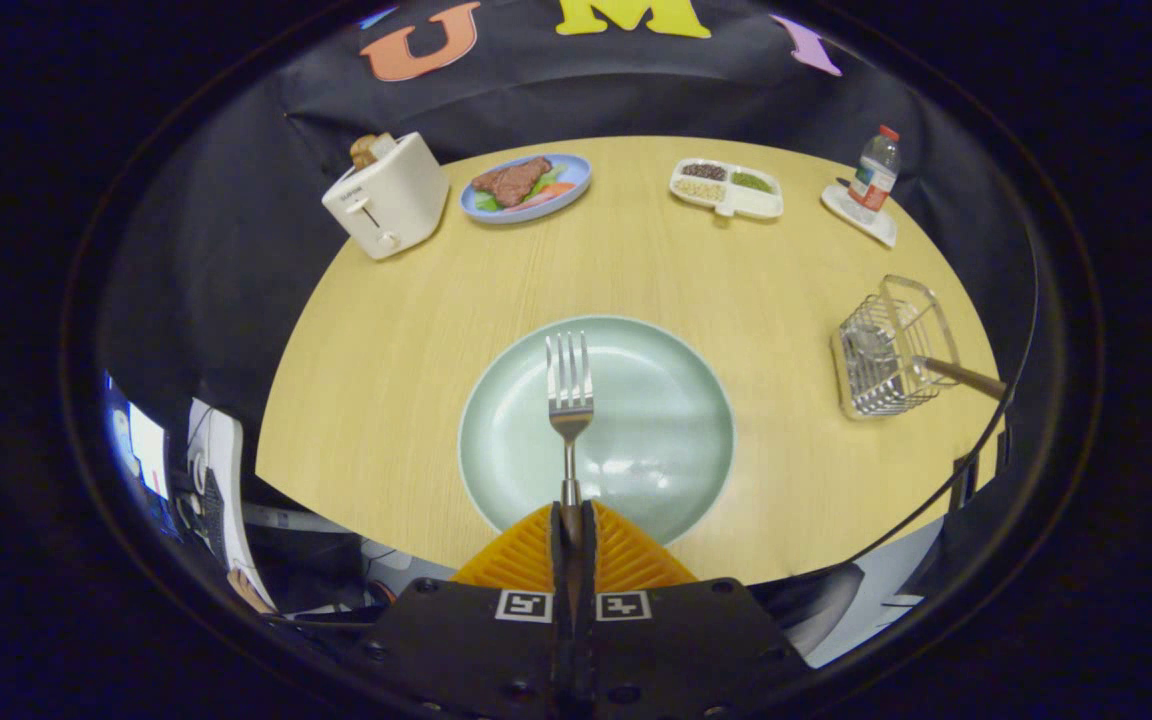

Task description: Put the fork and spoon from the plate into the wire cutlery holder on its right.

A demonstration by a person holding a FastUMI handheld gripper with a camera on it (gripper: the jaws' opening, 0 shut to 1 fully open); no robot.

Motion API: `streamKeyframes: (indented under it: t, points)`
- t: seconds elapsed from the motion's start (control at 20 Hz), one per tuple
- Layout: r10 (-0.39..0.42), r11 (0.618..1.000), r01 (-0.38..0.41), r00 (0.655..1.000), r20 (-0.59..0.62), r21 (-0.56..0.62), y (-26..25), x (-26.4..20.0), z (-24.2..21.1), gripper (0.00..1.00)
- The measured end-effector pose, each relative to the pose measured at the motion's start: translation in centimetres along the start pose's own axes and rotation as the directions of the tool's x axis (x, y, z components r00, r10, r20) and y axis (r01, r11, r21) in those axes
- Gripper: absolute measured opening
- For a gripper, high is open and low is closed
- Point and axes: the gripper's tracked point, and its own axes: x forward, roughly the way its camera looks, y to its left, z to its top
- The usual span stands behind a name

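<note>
My gripper (573, 512) is shut on the handle of a metal fork (569, 385), which sticks out straight ahead of the fingers with its tines pointing away. The fork hangs above a pale green plate (666, 400) on the wooden table. To the right of the plate stands the wire cutlery holder (886, 350). A brown wooden handle (966, 377) pokes out of the holder toward the right; its head is hidden inside the wires.
At the back of the table (396, 380) stand a white toaster (388, 197) with bread, a blue plate of food (526, 186), a white divided dish (727, 187) and a water bottle (875, 170) on a small tray. The table's near edge lies just below the green plate.
</note>
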Motion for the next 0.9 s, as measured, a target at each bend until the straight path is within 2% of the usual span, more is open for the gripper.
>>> streamKeyframes:
  t: [0.45,0.65,0.9]
  points:
    - [-0.103,0.990,0.096,0.993,0.063,0.106,-12.2,-8.4,3.4,0.01]
    - [-0.109,0.983,0.110,0.994,-0.011,0.148,-16.7,-9.8,4.4,0.01]
    - [-0.169,0.976,0.182,0.979,-0.111,0.120,-21.6,-9.6,5.0,0.01]
